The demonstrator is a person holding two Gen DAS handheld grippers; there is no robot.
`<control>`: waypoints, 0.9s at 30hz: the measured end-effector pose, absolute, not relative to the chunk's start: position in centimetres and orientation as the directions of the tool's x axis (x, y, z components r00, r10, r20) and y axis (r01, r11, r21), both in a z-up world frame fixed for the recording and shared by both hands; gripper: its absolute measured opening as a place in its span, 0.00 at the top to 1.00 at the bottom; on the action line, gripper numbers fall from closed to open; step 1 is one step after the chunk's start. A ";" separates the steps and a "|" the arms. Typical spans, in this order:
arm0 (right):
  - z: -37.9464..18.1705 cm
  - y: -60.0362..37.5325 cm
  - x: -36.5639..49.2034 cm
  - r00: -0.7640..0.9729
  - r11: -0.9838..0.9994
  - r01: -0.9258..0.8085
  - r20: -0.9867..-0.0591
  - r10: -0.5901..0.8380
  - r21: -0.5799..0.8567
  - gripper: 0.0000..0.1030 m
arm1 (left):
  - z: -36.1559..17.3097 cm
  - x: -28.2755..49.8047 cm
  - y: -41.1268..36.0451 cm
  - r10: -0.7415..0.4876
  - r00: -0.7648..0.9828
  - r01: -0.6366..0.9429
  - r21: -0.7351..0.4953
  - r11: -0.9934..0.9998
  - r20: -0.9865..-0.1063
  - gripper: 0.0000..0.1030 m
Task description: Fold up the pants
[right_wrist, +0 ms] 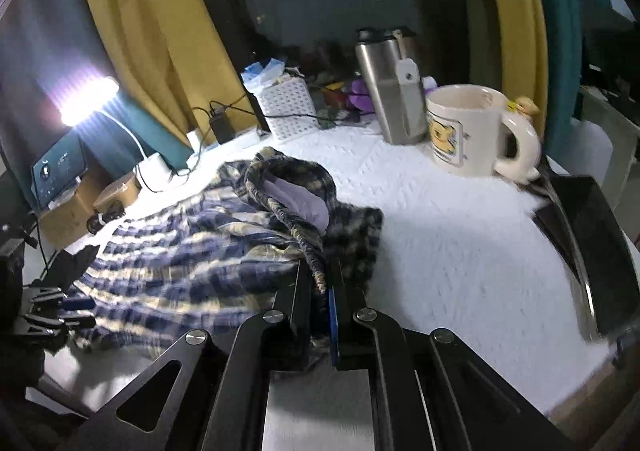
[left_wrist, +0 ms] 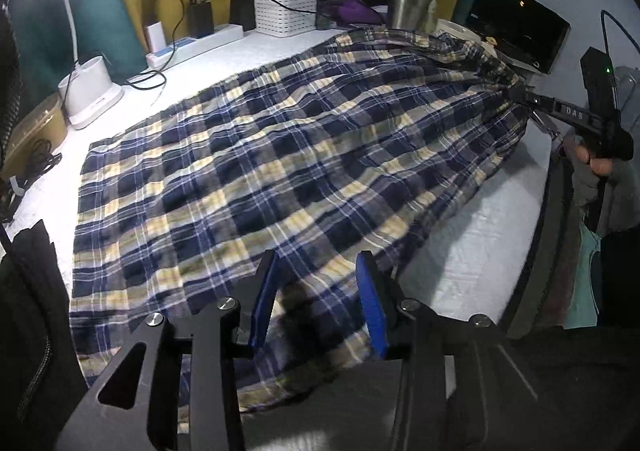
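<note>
Across the white table (left_wrist: pixel 472 259), from its near edge toward the far side, the plaid pants (left_wrist: pixel 256 155) are spread flat; their waistband is gathered and clamped in the closed right gripper (right_wrist: pixel 325 283), while the left gripper (left_wrist: pixel 318 291) is held partly open over the hem, nothing pinched

The pants (left_wrist: pixel 280 155) are plaid: navy blue and grey squares crossed by pale yellow bands and thin white lines, with a lilac-grey lining (right_wrist: pixel 298 203) showing inside the waistband. The counter (left_wrist: pixel 480 267) is covered in white. Both claws are black with blue pads (left_wrist: pixel 370 303). Behind stand a white perforated basket (left_wrist: pixel 285 7), a silver steel tumbler (right_wrist: pixel 390 91), a cream mug (right_wrist: pixel 466 127) with a yellow picture, and mustard-yellow curtains (right_wrist: pixel 136 31).
</note>
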State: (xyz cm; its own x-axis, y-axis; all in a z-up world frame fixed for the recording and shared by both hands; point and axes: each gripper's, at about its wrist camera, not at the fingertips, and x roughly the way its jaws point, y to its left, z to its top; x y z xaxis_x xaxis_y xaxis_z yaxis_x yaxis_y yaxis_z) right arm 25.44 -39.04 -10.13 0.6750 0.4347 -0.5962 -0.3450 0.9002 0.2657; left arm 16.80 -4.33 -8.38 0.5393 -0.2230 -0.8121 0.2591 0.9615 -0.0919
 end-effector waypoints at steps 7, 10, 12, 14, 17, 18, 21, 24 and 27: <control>-11.5 -39.7 23.8 0.683 0.924 -0.304 -0.623 0.381 0.231 0.94 | -8.1 16.6 -4.5 -0.223 0.548 0.280 -0.075 0.957 -0.806 0.62; -13.0 -39.0 25.0 0.669 0.946 -0.281 -0.674 0.314 0.162 0.94 | -8.2 16.9 -4.3 -0.223 0.547 0.281 -0.074 0.957 -0.807 0.62; -12.6 -38.7 25.4 0.684 0.948 -0.285 -0.662 0.305 0.142 0.93 | -8.2 17.3 -4.1 -0.222 0.548 0.280 -0.073 0.957 -0.806 0.62; -11.7 -38.5 25.8 0.710 0.953 -0.284 -0.645 0.282 0.103 0.86 | -8.3 17.6 -3.9 -0.220 0.549 0.275 -0.074 0.958 -0.806 0.62; -10.8 -38.1 27.3 0.730 0.955 -0.291 -0.632 0.261 0.058 0.22 | -8.5 18.2 -3.5 -0.217 0.548 0.263 -0.080 0.962 -0.808 0.62; -10.5 -37.9 28.1 0.731 0.952 -0.301 -0.628 0.267 0.054 0.15 | -8.6 18.6 -3.3 -0.213 0.547 0.258 -0.080 0.963 -0.809 0.62; -9.9 -36.9 30.0 0.729 0.945 -0.325 -0.632 0.264 0.020 0.15 | -8.7 19.5 -2.9 -0.208 0.551 0.246 -0.081 0.966 -0.808 0.62; -9.5 -35.3 32.1 0.715 0.932 -0.362 -0.645 0.270 -0.011 0.15 | -8.6 20.7 -2.4 -0.206 0.559 0.234 -0.086 0.968 -0.803 0.62; -9.9 -34.3 34.7 0.699 0.936 -0.349 -0.676 0.233 -0.039 0.18 | -8.7 21.9 -1.7 -0.201 0.565 0.218 -0.089 0.972 -0.800 0.62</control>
State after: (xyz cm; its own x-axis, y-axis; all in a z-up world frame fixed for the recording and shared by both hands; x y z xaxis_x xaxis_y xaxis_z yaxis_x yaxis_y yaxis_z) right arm 34.73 -34.27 -9.85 0.6992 0.2328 -0.6759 -0.3494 0.9362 -0.0389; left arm 21.91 -1.69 -8.74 0.5648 -0.2006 -0.8004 0.2183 0.9718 -0.0895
